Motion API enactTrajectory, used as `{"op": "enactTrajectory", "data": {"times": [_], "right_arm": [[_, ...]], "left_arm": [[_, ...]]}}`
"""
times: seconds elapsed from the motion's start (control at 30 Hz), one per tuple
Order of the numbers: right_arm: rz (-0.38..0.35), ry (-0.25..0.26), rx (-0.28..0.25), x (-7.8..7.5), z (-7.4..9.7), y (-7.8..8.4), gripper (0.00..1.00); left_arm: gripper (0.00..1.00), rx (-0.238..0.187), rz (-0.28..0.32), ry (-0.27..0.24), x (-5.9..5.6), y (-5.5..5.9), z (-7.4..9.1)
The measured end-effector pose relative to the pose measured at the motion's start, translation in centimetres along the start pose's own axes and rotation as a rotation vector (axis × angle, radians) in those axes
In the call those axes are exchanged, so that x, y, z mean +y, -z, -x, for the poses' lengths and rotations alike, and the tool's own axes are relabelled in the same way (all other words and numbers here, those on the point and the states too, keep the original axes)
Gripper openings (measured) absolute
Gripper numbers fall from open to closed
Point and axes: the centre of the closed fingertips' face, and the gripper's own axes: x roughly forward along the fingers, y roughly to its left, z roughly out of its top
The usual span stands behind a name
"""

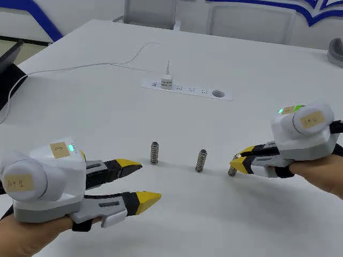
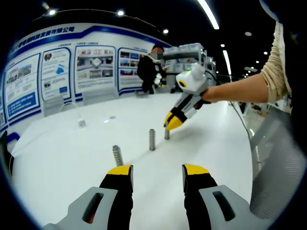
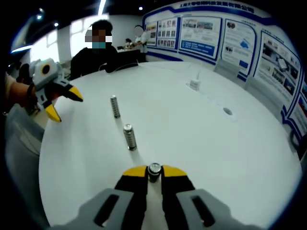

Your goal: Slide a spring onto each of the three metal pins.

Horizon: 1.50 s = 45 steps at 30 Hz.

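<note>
Three upright metal pins stand in a row on the white table (image 1: 107, 107), each with a spring around it: the left one (image 1: 154, 152), the middle one (image 1: 201, 160) and the right one (image 1: 232, 171). My right gripper (image 1: 237, 163) is closed around the right spring (image 3: 154, 170), whose top shows between the yellow tips. The other two springs (image 3: 129, 136) (image 3: 115, 106) stand beyond it. At the near left my left gripper (image 1: 146, 182) is open and holds nothing, short of the left spring (image 2: 117, 155). In the left gripper view the right gripper (image 2: 173, 122) touches the far spring (image 2: 167, 134).
A white power strip (image 1: 187, 88) with a plugged-in charger (image 1: 167, 81) and its cable lies behind the pins. A dark object (image 1: 8, 72) sits at the table's left edge. A person (image 3: 98, 50) sits across the table in the right gripper view.
</note>
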Motion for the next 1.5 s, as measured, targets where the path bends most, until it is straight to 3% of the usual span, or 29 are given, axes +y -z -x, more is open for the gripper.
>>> {"op": "enactTrajectory", "data": {"times": [0.4, 0.87, 1.2, 1.5], "right_arm": [[0.026, 0.005, 0.033, 0.3, 0.1, 0.2, 0.12], [0.027, 0.011, 0.03, -0.2, -0.2, 0.3, 0.15], [0.024, 0.011, -0.008, 0.1, 0.1, -0.3, 0.19], [0.005, 0.023, -0.055, 0.0, 1.7, -0.7, 0.22]], "left_arm": [[0.42, -0.004, 0.003, -0.012, 0.3, 0.1, 0.2], [0.42, -0.013, 0.006, -0.018, 0.7, -0.1, 0.3], [0.42, -0.017, 0.002, -0.024, 0.9, -0.3, 0.4], [0.43, -0.02, -0.001, -0.029, 1.0, -0.5, 0.4]]}}
